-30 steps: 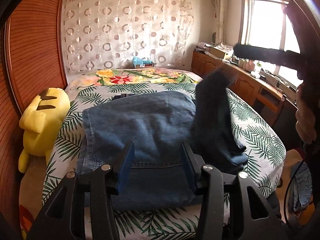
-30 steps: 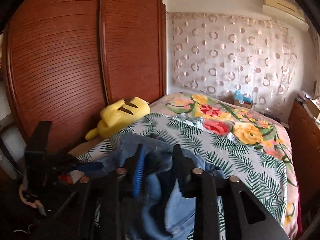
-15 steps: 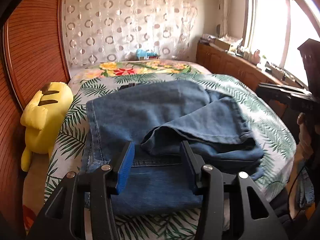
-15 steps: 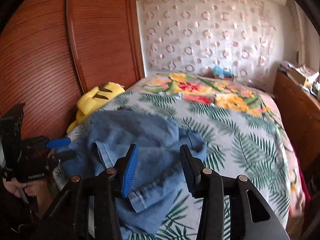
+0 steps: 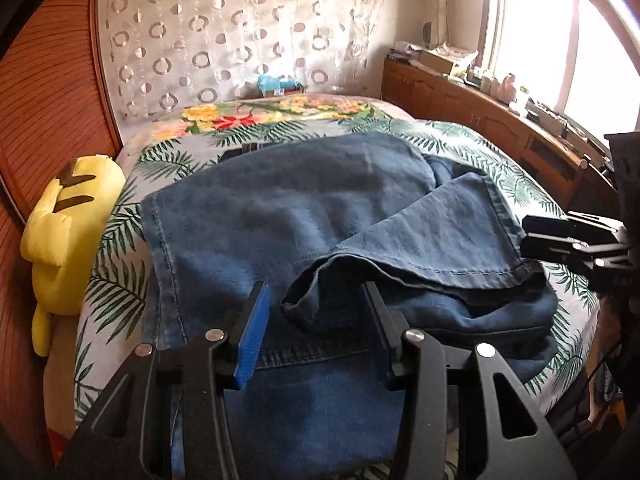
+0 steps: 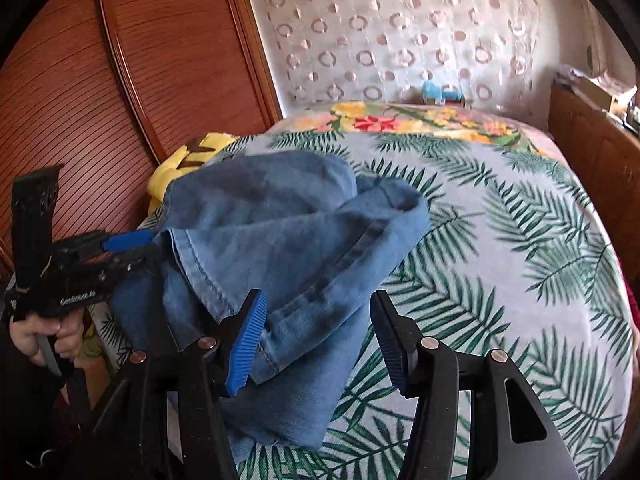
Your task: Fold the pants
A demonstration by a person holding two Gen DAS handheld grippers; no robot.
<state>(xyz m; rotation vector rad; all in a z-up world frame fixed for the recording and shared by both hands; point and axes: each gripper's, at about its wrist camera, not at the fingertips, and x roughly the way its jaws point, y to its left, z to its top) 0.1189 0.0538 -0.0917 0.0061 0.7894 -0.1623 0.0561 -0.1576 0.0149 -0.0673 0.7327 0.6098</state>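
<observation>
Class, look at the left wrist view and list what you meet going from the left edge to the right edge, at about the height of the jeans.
Wooden wardrobe door → yellow plush toy → blue jeans → right gripper, coming in from the right edge.

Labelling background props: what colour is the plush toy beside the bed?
The plush toy is yellow with dark brown stripes; the left wrist view shows it best.

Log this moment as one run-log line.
step: fold pants | jeans: leg flopped over, on bed | left gripper: open | right gripper: open
</observation>
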